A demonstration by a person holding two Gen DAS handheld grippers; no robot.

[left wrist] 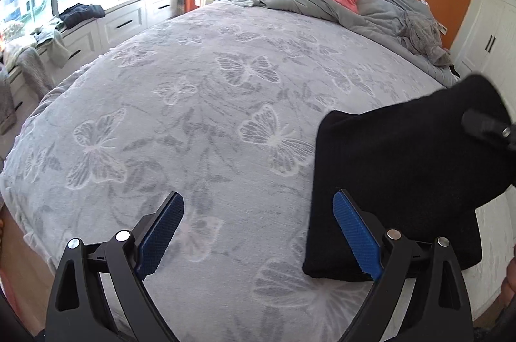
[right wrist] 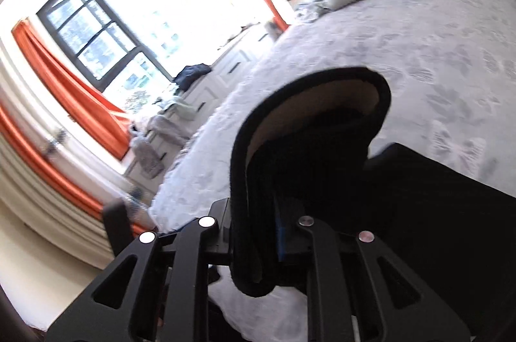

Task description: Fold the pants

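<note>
Butterfly bedspread (left wrist: 200, 103), black pants (left wrist: 403, 180) right of gaping left tool (left wrist: 258, 232), right tool (right wrist: 254, 232) clamping their lifted fold

We hold our left gripper (left wrist: 258, 232) tilted downward, its blue pads (left wrist: 161, 235) spread wide with nothing between them. Our right gripper (right wrist: 258, 232) is rolled sideways, jaws clamped on black pants (right wrist: 309, 155).

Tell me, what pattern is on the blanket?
Pale butterflies on grey blanket, clearest in the left wrist view.
</note>
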